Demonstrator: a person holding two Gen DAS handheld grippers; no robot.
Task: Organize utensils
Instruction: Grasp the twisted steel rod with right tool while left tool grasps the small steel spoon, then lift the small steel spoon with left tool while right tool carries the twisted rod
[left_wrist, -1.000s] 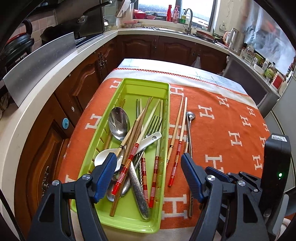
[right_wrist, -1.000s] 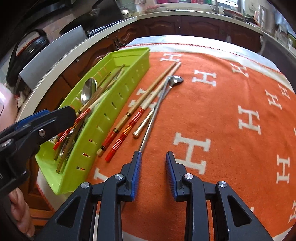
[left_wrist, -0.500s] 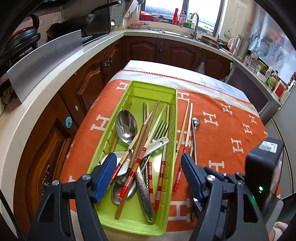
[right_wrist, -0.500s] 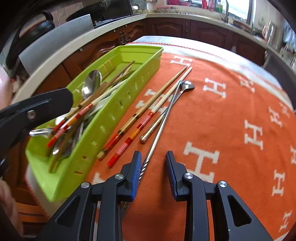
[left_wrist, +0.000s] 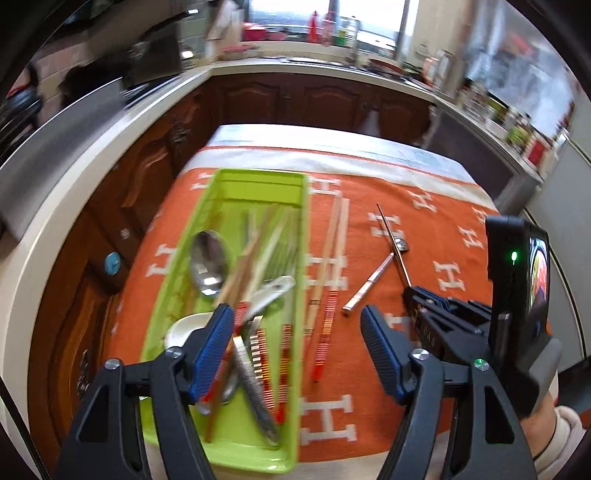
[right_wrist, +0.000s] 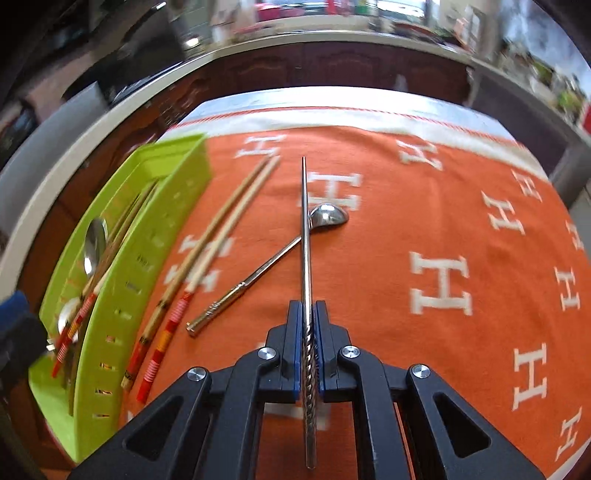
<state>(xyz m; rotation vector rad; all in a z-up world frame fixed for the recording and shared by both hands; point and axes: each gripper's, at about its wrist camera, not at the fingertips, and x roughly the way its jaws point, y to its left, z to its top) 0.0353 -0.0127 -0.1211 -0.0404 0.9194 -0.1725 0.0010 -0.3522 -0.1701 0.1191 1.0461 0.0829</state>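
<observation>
While the left gripper (left_wrist: 297, 343) jaws gape empty, the right gripper (right_wrist: 307, 321) jaws clamp a metal chopstick (right_wrist: 305, 236).

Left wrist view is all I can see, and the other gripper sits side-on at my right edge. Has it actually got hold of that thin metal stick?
Observer: Yes. The right gripper's jaws have just been closing, and its blue pads now clamp the metal chopstick from both sides.
Operator: Where along it is the grip?
Observer: On the twisted handle section, with the chopstick's end sticking out behind the pads toward the camera.
Operator: And the small spoon beside it?
Observer: The metal spoon lies on the orange cloth, apparently domed side up. Its handle passes under the chopstick, and nothing grips it.
</observation>
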